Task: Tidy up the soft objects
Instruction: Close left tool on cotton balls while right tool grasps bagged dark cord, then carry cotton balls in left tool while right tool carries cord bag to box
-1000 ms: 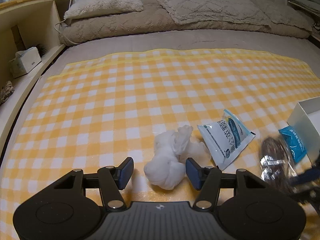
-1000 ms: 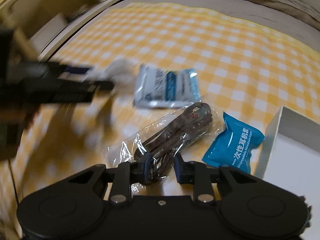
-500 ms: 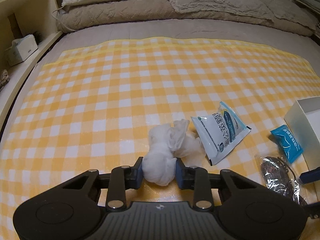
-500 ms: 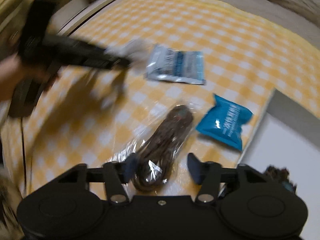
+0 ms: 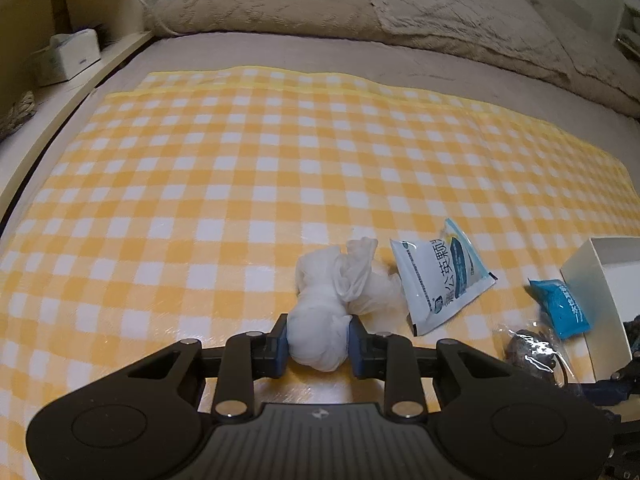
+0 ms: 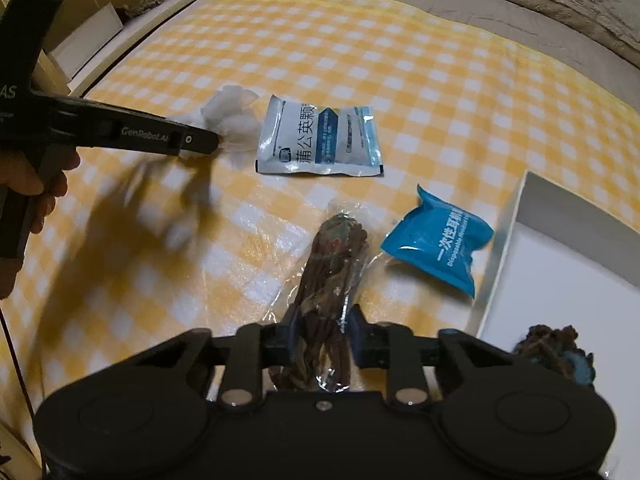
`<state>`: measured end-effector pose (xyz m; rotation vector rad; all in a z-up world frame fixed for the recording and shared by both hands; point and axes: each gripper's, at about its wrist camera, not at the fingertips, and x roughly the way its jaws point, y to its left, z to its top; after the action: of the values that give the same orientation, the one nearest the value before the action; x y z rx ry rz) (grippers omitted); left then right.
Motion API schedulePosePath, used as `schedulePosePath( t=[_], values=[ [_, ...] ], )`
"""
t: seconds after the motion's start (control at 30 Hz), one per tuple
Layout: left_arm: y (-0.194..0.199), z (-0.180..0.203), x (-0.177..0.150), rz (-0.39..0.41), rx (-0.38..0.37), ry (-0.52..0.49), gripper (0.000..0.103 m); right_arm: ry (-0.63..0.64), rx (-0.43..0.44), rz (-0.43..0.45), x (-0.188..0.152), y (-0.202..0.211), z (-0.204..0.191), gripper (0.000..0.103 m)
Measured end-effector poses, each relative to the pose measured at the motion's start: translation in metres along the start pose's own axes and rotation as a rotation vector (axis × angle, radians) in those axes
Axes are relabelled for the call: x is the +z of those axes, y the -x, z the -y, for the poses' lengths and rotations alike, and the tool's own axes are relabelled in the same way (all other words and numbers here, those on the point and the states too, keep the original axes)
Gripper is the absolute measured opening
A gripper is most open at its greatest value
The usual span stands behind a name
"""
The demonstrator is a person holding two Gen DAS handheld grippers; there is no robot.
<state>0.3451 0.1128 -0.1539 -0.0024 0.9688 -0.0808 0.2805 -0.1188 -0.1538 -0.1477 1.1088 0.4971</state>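
On the yellow checked blanket [image 5: 240, 180] lies a crumpled white cloth bundle [image 5: 324, 320], and my left gripper [image 5: 318, 340] is shut on its near end. The right wrist view shows that bundle [image 6: 232, 108] at the left gripper's [image 6: 200, 140] tip. My right gripper [image 6: 320, 336] has its jaws closing, and the pads press on a clear bag of brown cord [image 6: 336, 248]. A white-and-blue sachet [image 6: 320, 136] and a blue packet [image 6: 440, 248] lie flat between the two grippers.
An open white box [image 6: 500, 240] stands at the right with a dark tangled item [image 6: 552, 348] inside. Beige pillows [image 5: 440, 4] line the far side of the bed. A shelf with a tissue box [image 5: 68, 56] runs along the left. A hand [image 6: 28, 176] holds the left gripper.
The left jaws came together on the white bundle. The right jaws opened around the cord bag, then closed on it again. The right view swung toward the box.
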Motion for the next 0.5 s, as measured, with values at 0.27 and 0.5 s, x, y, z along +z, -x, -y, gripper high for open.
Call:
schedulePosePath(
  t=[0.27, 0.5],
  values=[
    [0.041, -0.009, -0.012, 0.044, -0.011, 0.010, 0.030, 0.031, -0.004, 0.037, 0.000, 0.016, -0.005, 0.013],
    [0.087, 0.003, -0.017, 0.118, -0.056, 0.016, 0.030, 0.046, 0.030, 0.118, 0.000, 0.040, -0.015, 0.012]
  ],
)
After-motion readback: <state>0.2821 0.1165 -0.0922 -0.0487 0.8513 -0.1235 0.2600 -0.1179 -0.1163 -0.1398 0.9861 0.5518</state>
